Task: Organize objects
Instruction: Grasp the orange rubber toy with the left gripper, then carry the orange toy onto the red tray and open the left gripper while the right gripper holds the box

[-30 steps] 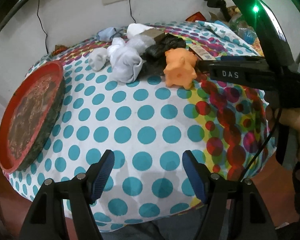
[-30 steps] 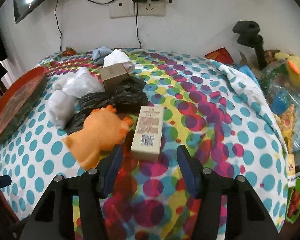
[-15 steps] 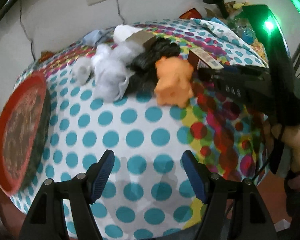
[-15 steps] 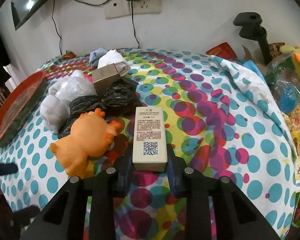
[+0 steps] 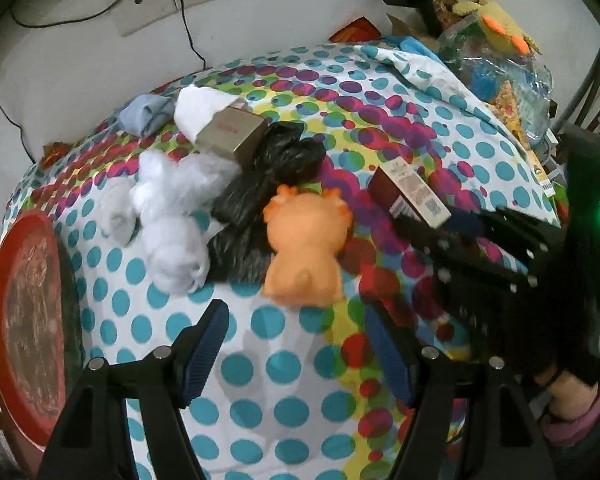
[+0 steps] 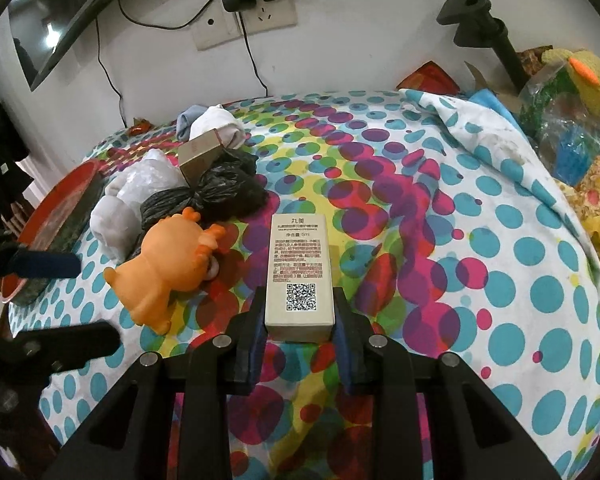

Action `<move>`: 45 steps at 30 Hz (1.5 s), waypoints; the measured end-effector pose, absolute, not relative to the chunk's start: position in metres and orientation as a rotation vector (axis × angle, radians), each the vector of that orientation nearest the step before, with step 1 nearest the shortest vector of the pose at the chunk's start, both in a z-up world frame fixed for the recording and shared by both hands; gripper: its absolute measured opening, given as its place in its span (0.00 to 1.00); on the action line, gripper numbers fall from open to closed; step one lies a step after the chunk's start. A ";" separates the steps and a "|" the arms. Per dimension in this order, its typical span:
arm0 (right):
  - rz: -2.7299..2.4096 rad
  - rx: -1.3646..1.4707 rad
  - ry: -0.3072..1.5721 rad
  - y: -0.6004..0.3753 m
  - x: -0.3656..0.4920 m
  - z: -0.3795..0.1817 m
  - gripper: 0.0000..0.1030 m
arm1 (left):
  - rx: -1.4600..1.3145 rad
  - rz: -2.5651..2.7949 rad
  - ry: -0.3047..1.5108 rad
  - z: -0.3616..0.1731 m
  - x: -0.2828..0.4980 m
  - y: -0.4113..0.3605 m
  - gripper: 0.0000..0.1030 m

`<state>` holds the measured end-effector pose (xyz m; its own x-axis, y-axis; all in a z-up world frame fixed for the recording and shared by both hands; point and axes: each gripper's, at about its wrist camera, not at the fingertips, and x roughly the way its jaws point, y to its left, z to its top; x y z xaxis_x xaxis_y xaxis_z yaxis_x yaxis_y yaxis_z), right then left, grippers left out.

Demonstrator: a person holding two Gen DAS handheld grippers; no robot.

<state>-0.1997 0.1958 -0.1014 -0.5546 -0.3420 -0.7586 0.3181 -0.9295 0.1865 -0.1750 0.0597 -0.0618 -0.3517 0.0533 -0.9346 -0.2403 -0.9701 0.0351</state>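
So the desk [image 6: 480, 264] is covered in a polka-dot cloth, and everything sits in a clump on the wall side of it. I'll use the orange toy [image 5: 304, 248] as the anchor.

Biggest thing is the round red tray [image 5: 32, 320], well off to the toy's left at the desk edge. The left wrist view shows nearly its whole face; the right wrist view only catches a slice of its rim [image 6: 60, 204]. Then there's the heap of bags and a yellow plush [image 6: 580, 76] far to the toy's right. The right view shows that pile much better; in the left one it's squeezed into the top corner.

Right behind the toy, touching it, are the black plastic bags [image 5: 260, 200], with the white plastic bags [image 5: 172, 216] just left of those. A tan carton [image 5: 232, 134] lies on the far side of the black bags, and some white and blue cloth bundles [image 6: 212, 124] sit beyond that near the wall.

The right gripper [image 6: 300, 328] is pinching the near end of a small beige box [image 6: 300, 272], pads pressed on both long sides, box just right of the toy. The right view shows the printed top and QR code straight on; the left view shows its dark red side [image 5: 384, 196], which you can't see otherwise.

The left gripper [image 5: 296, 352] is spread wide with nothing in it, hanging over bare cloth just in front of the toy. Only its blue pad [image 6: 44, 264] pokes into the right view.
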 end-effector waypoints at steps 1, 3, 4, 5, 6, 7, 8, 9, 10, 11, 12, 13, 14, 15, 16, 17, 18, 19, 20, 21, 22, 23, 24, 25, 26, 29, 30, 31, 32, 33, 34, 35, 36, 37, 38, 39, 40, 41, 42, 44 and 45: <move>-2.479 1.218 -0.043 0.196 -0.200 -0.101 0.27 | -1.692 2.407 0.255 -0.066 -0.180 0.063 0.70; -2.477 1.215 -0.051 0.197 -0.199 -0.101 0.27 | -1.712 2.387 0.266 -0.070 -0.187 0.067 0.70; -2.476 1.213 -0.059 0.198 -0.199 -0.102 0.27 | -1.725 2.378 0.283 -0.074 -0.191 0.068 0.70; -2.474 1.212 -0.063 0.198 -0.199 -0.101 0.27 | -1.738 2.383 0.296 -0.077 -0.194 0.069 0.70; -2.473 1.211 -0.063 0.198 -0.199 -0.101 0.27 | -1.743 2.383 0.298 -0.079 -0.197 0.070 0.70; -2.471 1.210 -0.063 0.199 -0.198 -0.101 0.27 | -1.747 2.379 0.303 -0.081 -0.199 0.070 0.70; -2.470 1.209 -0.065 0.199 -0.198 -0.101 0.27 | -1.754 2.376 0.305 -0.083 -0.203 0.069 0.70; -2.469 1.208 -0.070 0.199 -0.198 -0.101 0.27 | -1.756 2.375 0.303 -0.083 -0.205 0.069 0.70; -2.468 1.208 -0.074 0.199 -0.198 -0.101 0.27 | -1.758 2.377 0.300 -0.084 -0.208 0.068 0.70; -2.468 1.208 -0.074 0.199 -0.198 -0.101 0.27 | -1.766 2.380 0.299 -0.085 -0.210 0.067 0.70; -2.468 1.207 -0.076 0.199 -0.198 -0.101 0.27 | -1.777 2.378 0.297 -0.086 -0.212 0.065 0.70; -2.467 1.207 -0.078 0.199 -0.198 -0.101 0.28 | -1.783 2.373 0.293 -0.088 -0.215 0.064 0.70; -2.467 1.207 -0.078 0.199 -0.198 -0.101 0.28 | -1.786 2.370 0.288 -0.089 -0.217 0.063 0.70; -2.468 1.206 -0.077 0.199 -0.198 -0.101 0.28 | -1.796 2.370 0.287 -0.090 -0.219 0.062 0.70; -2.469 1.206 -0.077 0.199 -0.198 -0.101 0.28 | -1.797 2.371 0.285 -0.090 -0.220 0.062 0.70; -2.468 1.206 -0.077 0.199 -0.198 -0.101 0.28 | -1.791 2.375 0.284 -0.091 -0.221 0.061 0.70; -2.469 1.206 -0.078 0.199 -0.198 -0.101 0.28 | -1.794 2.367 0.287 -0.092 -0.221 0.061 0.70; -2.468 1.207 -0.079 0.199 -0.198 -0.101 0.28 | -1.789 2.370 0.289 -0.092 -0.221 0.061 0.70; -2.468 1.208 -0.077 0.198 -0.198 -0.101 0.28 | -1.777 2.376 0.294 -0.091 -0.220 0.061 0.70; -2.468 1.207 -0.076 0.199 -0.198 -0.102 0.28 | -1.765 2.376 0.315 -0.091 -0.219 0.062 0.66; -2.469 1.207 -0.080 0.199 -0.198 -0.102 0.28 | -1.755 2.373 0.317 -0.090 -0.218 0.062 0.62; -2.469 1.207 -0.077 0.199 -0.198 -0.102 0.28 | -1.744 2.367 0.303 -0.089 -0.217 0.062 0.50; -2.470 1.208 -0.077 0.199 -0.198 -0.102 0.28 | -1.739 2.348 0.285 -0.088 -0.216 0.062 0.43; -2.470 1.209 -0.077 0.199 -0.198 -0.102 0.28 | -1.740 2.351 0.290 -0.087 -0.216 0.062 0.43; -2.470 1.208 -0.077 0.199 -0.198 -0.102 0.28 | -1.735 2.356 0.295 -0.086 -0.215 0.062 0.43; -2.475 1.205 -0.072 0.200 -0.196 -0.100 0.28 | -1.721 2.351 0.304 -0.082 -0.208 0.059 0.43; -2.478 1.204 -0.070 0.200 -0.196 -0.100 0.28 | -1.716 2.351 0.308 -0.080 -0.207 0.058 0.43; -2.478 1.205 -0.074 0.200 -0.195 -0.099 0.28 | -1.709 2.355 0.306 -0.077 -0.205 0.056 0.43; -2.478 1.205 -0.076 0.200 -0.195 -0.098 0.28 | -1.706 2.354 0.303 -0.075 -0.202 0.054 0.43; -2.482 1.203 -0.073 0.200 -0.194 -0.097 0.28 | -1.702 2.355 0.300 -0.072 -0.201 0.053 0.43; -2.486 1.201 -0.071 0.200 -0.193 -0.096 0.28 | -1.692 2.363 0.288 -0.068 -0.197 0.049 0.43; -2.487 1.200 -0.070 0.200 -0.192 -0.095 0.28 | -1.690 2.358 0.288 -0.067 -0.193 0.051 0.43; -2.489 1.202 -0.068 0.200 -0.191 -0.094 0.28 | -1.690 2.355 0.290 -0.065 -0.190 0.052 0.43; -2.491 1.200 -0.067 0.200 -0.190 -0.094 0.28 | -1.682 2.360 0.293 -0.062 -0.186 0.050 0.43; -2.494 1.199 -0.065 0.200 -0.189 -0.093 0.28 | -1.674 2.360 0.299 -0.060 -0.182 0.048 0.43; -2.498 1.201 -0.062 0.200 -0.188 -0.092 0.28 | -1.671 2.363 0.302 -0.058 -0.183 0.048 0.43; -2.501 1.201 -0.062 0.200 -0.187 -0.091 0.28 | -1.669 2.366 0.300 -0.056 -0.181 0.045 0.43; -2.506 1.200 -0.062 0.201 -0.186 -0.090 0.28 | -1.666 2.370 0.295 -0.053 -0.177 0.044 0.43; -2.513 1.198 -0.061 0.201 -0.184 -0.088 0.28 | -1.663 2.375 0.285 -0.050 -0.175 0.039 0.43; -2.520 1.196 -0.057 0.202 -0.182 -0.086 0.27 | -1.656 2.392 0.277 -0.046 -0.171 0.030 0.43; -2.527 1.196 -0.052 0.202 -0.182 -0.085 0.27 | -1.653 2.410 0.280 -0.043 -0.169 0.024 0.43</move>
